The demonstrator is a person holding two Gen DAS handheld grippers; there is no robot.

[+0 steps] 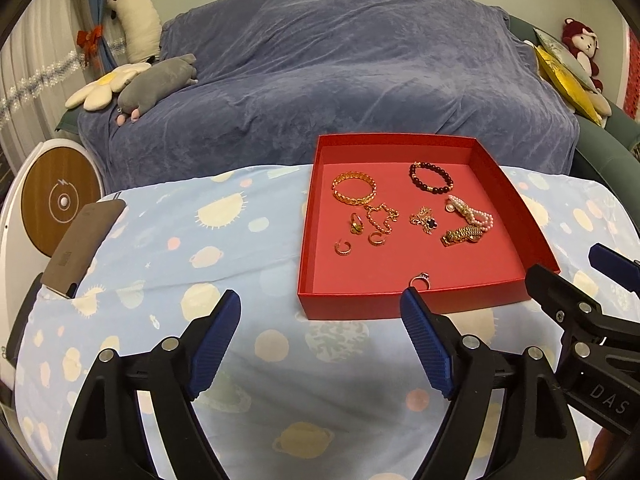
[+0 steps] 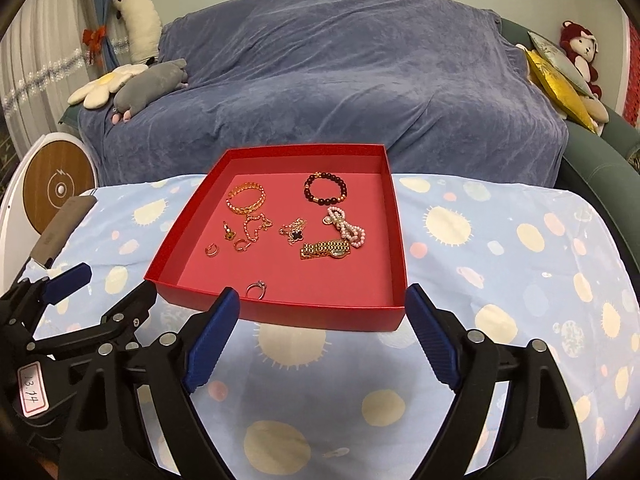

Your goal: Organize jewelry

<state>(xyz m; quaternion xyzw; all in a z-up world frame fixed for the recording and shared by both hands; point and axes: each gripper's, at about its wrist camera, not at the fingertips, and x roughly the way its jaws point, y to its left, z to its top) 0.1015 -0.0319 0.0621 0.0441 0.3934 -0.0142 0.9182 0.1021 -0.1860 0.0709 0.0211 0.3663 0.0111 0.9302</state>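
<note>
Jewelry lies gathered in the shallow red cardboard box (image 2: 394, 240) on the surface under a pale blue cloth printed with suns and planets (image 2: 500, 280). Inside the box, far to near: a gold chain-link bangle (image 2: 246, 199), a dark beaded bracelet (image 2: 325, 188), a pink pearl strand (image 2: 347, 227), a gold watch (image 2: 325, 250), a tangled gold chain (image 2: 256, 227), a black clover pendant (image 2: 295, 234), small gold hoop earrings (image 2: 211, 251) and a silver ring (image 2: 256, 289) by the near wall. Both tools hang just short of the box: the left claw (image 1: 322, 344) spread and empty, the right claw (image 2: 320, 340) likewise spread, nothing between its blue pads. No piece remains on the cloth, so the sorting looks finished or nearly so. Any next move would call for a fine, narrow pinch, the ring being closest.
</note>
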